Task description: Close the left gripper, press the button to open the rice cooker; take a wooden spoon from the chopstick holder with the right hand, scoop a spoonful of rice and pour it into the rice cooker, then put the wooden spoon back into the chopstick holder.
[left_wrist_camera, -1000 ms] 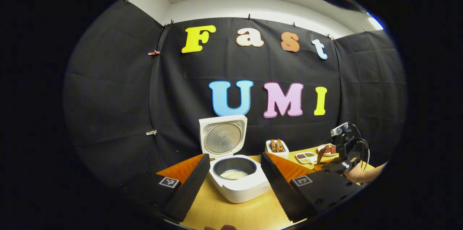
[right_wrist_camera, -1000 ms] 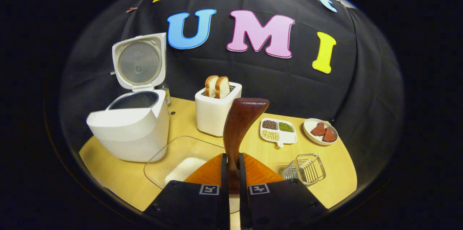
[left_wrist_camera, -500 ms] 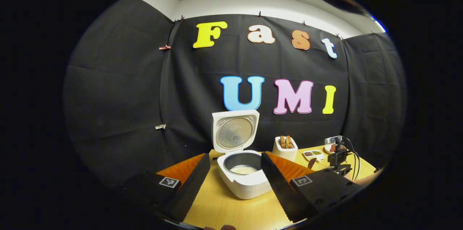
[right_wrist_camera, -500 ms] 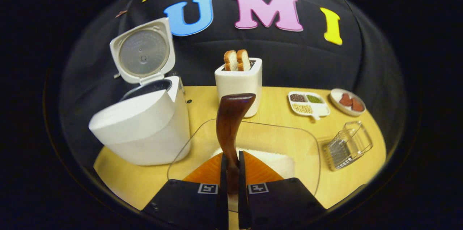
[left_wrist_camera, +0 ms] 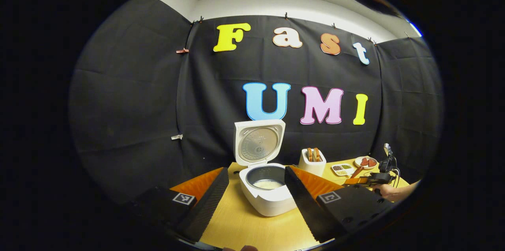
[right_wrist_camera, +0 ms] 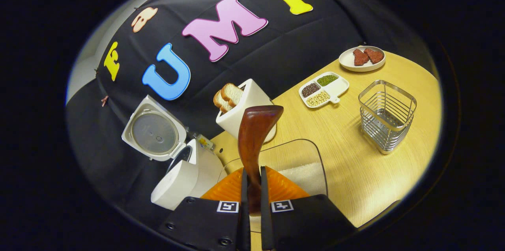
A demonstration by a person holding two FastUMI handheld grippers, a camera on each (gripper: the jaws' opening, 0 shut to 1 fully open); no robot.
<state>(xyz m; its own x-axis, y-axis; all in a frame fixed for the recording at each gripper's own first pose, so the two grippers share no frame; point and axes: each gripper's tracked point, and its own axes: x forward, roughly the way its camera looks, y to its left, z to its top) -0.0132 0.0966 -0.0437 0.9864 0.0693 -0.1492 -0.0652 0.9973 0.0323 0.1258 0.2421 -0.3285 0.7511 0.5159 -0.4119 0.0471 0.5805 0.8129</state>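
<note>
The white rice cooker stands with its lid up and some rice in the pot. My left gripper is open, hanging short of the cooker with nothing between its fingers. My right gripper is shut on the handle of the dark wooden spoon. The spoon's bowl points up over the clear rice container, which holds white rice. The whole view is tilted. The wire chopstick holder stands empty to the right. Far right in the left gripper view, the right gripper and a hand hold the spoon.
A white toaster with two bread slices stands behind the rice container. A divided dish of beans and a small plate of red pieces sit at the back right. The rice cooker is left of the container. The wooden table ends close by.
My right gripper has rolled, so its view now tilts, and the spoon stays in its grip. The chopstick holder now looks nearer. The left gripper has hardly moved.
</note>
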